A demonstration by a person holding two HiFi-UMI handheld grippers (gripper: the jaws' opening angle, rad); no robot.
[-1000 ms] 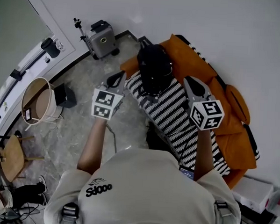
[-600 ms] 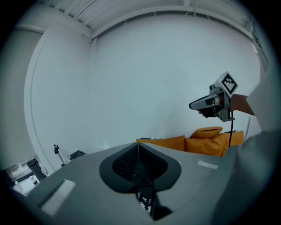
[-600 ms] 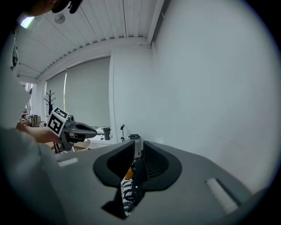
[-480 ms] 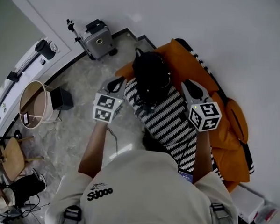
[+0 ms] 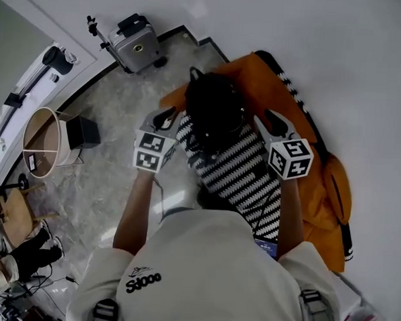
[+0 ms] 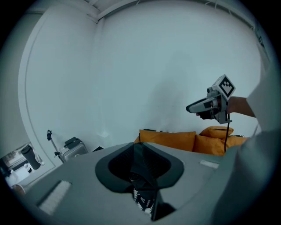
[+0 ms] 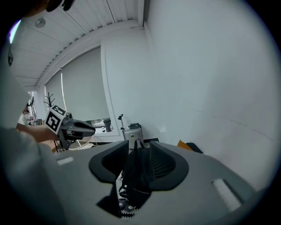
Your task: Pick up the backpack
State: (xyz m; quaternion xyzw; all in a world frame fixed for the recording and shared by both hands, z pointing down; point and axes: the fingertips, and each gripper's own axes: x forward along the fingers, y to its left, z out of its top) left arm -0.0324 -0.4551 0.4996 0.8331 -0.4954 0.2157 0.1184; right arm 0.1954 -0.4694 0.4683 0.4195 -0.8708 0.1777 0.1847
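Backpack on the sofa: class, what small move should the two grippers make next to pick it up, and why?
Probably bring both grippers inward onto the backpack's sides. The left gripper and the right gripper flank it, their jaws opening with nothing pinched between them. The backpack lies on the striped blanket, not yet gripped.

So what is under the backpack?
A black-and-white striped blanket lies under the backpack, spread over an orange sofa. The backpack covers the patch directly beneath it, so anything there is hidden.
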